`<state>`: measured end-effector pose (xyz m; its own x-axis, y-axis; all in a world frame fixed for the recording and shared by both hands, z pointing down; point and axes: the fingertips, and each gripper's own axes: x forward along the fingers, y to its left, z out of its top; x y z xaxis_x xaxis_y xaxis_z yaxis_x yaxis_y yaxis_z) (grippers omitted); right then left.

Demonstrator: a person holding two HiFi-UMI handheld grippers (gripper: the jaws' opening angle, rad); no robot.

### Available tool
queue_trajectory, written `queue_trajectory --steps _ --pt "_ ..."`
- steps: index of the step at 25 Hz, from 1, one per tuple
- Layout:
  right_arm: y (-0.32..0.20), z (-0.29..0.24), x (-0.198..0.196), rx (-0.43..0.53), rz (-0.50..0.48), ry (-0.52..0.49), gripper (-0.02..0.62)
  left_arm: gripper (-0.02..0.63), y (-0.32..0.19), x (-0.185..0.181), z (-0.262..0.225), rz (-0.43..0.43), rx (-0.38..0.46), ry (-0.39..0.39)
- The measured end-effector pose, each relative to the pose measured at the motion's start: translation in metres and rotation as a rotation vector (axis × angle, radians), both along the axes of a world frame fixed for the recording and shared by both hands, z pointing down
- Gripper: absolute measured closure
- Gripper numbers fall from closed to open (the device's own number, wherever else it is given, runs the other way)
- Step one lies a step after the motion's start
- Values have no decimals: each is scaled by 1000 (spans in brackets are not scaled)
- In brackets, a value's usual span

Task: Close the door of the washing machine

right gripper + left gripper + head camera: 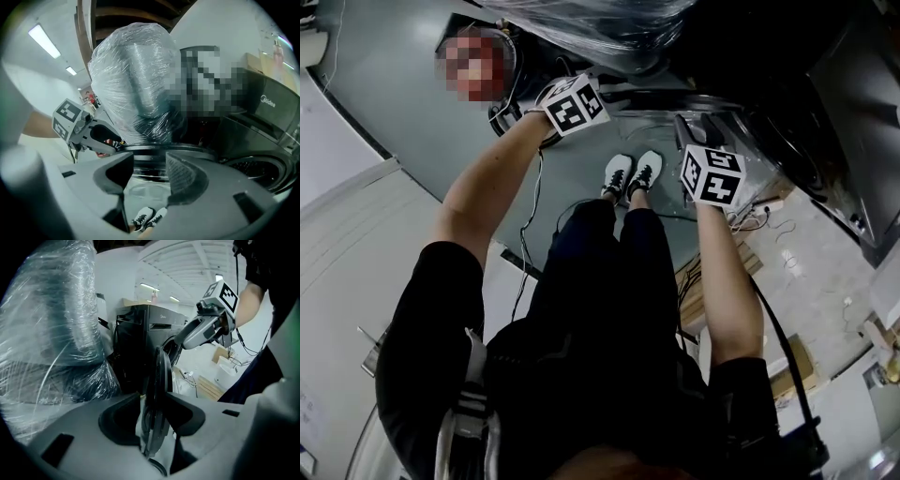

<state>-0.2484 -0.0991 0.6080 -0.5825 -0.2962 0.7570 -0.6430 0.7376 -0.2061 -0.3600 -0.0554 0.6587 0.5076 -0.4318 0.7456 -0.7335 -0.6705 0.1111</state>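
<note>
Glass ringed by a dark rim - that is the round door (157, 380), which stands swung out from the black washing machine (262, 136), clear of the drum opening. Both arms reach down to it from above.

The left claw (157, 413) is released. Its 2 jaws stand apart with the door's edge running between them, seen thin and end-on in the left gripper view. Whether either pad brushes the rim cannot be told.

The right claw (150, 176) is also released, its jaws spread wide and pressing on nothing. The door's rim lies crosswise just beyond its pads, and the pane shows between them. Through that pane the person's 2 white shoes (147, 220) are visible on the grey floor (394, 84).

In the right gripper view the left claw's dark fingertip sits at the far side of the rim - the 2 claws are on opposite sides of the door.

Behind the door rises a large bundle wrapped in clear plastic film (136, 79), close beside the machine.
</note>
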Motion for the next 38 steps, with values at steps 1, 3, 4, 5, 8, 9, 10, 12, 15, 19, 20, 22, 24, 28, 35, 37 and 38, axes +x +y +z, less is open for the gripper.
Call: queue_trajectory --steps 1,3,4,5,8,9,10,12,15,19,20,22,24,28,35,37,38 --pt "0 0 -2 -1 0 -5 371 469 1 1 -1 14 -12 18" --pt "3 1 -4 -5 3 -15 371 469 5 5 0 55 -37 36" --pt "5 2 -5 -9 6 -19 371 469 7 7 3 75 -42 27" --pt "7 3 -5 -13 7 -19 371 469 7 9 7 91 -44 10" --pt "13 6 -6 -17 5 -19 371 469 5 13 12 112 -42 -13" --pt "15 6 -5 -18 8 -20 371 477 4 13 12 107 -36 -1" --pt "16 7 -3 -19 13 -21 371 477 4 13 12 89 -31 17" --pt "23 7 8 -27 35 -17 371 477 6 11 12 32 -25 49" --pt "37 10 30 -45 71 8 373 479 17 17 13 9 -6 19" --pt "51 10 52 -53 114 29 376 479 35 30 15 49 -12 -20" --pt "55 9 58 -56 130 29 376 480 40 34 17 54 -23 -21" --pt "63 10 70 -62 161 34 376 480 47 45 19 63 -39 -15" --pt "72 10 81 -70 186 42 376 480 55 59 18 73 -53 -1" --pt "93 14 98 -90 223 49 376 479 73 85 19 95 -107 37" --pt "150 36 116 -126 244 69 392 448 97 141 21 165 -223 85" --pt "167 46 118 -153 239 57 390 442 103 157 23 172 -263 92" --pt "172 50 120 -157 239 51 390 442 104 165 24 167 -280 98"
